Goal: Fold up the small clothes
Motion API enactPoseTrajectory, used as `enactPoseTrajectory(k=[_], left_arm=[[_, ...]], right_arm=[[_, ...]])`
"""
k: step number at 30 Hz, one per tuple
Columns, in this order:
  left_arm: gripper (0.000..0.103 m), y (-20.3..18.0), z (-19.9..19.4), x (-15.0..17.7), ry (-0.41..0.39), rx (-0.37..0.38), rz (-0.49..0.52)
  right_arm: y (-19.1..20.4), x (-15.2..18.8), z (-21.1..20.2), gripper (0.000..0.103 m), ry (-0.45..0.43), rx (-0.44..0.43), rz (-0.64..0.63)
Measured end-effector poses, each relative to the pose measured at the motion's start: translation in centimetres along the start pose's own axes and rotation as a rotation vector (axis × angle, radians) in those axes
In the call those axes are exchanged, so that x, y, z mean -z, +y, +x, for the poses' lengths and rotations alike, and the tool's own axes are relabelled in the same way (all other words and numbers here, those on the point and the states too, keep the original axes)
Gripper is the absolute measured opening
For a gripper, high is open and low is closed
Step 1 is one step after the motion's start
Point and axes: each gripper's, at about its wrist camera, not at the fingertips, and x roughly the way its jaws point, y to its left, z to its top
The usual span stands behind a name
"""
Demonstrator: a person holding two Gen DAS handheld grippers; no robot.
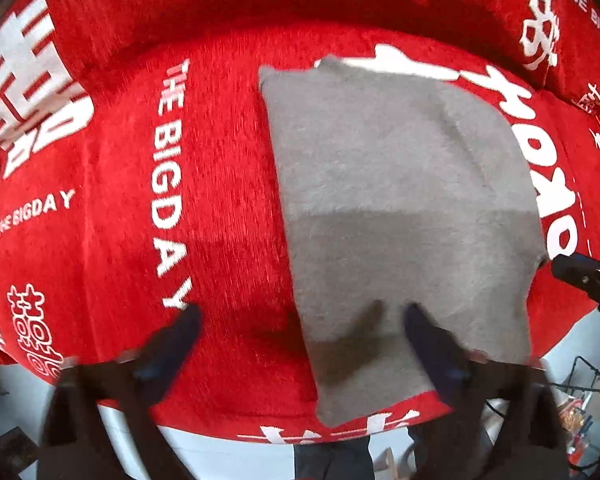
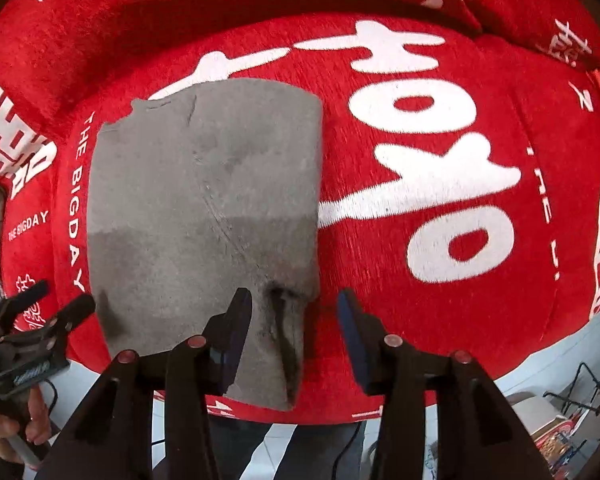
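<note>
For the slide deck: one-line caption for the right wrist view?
Open right claw straddles the near right edge of a folded grey cloth on a red cover.

Only the grey garment (image 2: 204,216) (lying flat) interrupts the red cover (image 2: 440,300).

- The left gripper (image 1: 300,316) has black arms with dark blue pads on its fingers (image 1: 420,328).
- The right gripper (image 2: 296,300) is black, with red round screws (image 2: 391,340).
- Bare skin shows on the left hand (image 2: 4,432).
</note>
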Motion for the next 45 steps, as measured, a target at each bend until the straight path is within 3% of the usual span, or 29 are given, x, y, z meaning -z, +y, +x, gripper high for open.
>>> enactPoseTrajectory(k=[6,10,16,19,45], left_arm=[[0.102,-0.1,-0.8,-0.4,-0.014,0.006,-0.038],[0.102,0.6,-1.1,-0.8,-0.024,-0.038,-0.081],[0.102,1.0,-1.4,-1.0,-0.035,-0.057,-0.093],[0.102,1.0,-1.8,-1.1,-0.045,-0.055,-0.096],[0.102,1.2,-2.3,-1.2,-0.064,-0.053,-0.117]], right_arm=[[0.2,0.3,0.3,0.049,0.012,0.025,0.013],[0.5,0.7,-0.2,0.085,-0.007,0.06,-0.006],[1.4,0.8,-1.2,0.086,-0.071,0.132,-0.037],[1.4,0.5,-1.5,0.103,-0.093,0.133,-0.021],[2.5,0.3,-1.2,0.103,-0.084,0.138,-0.016]])
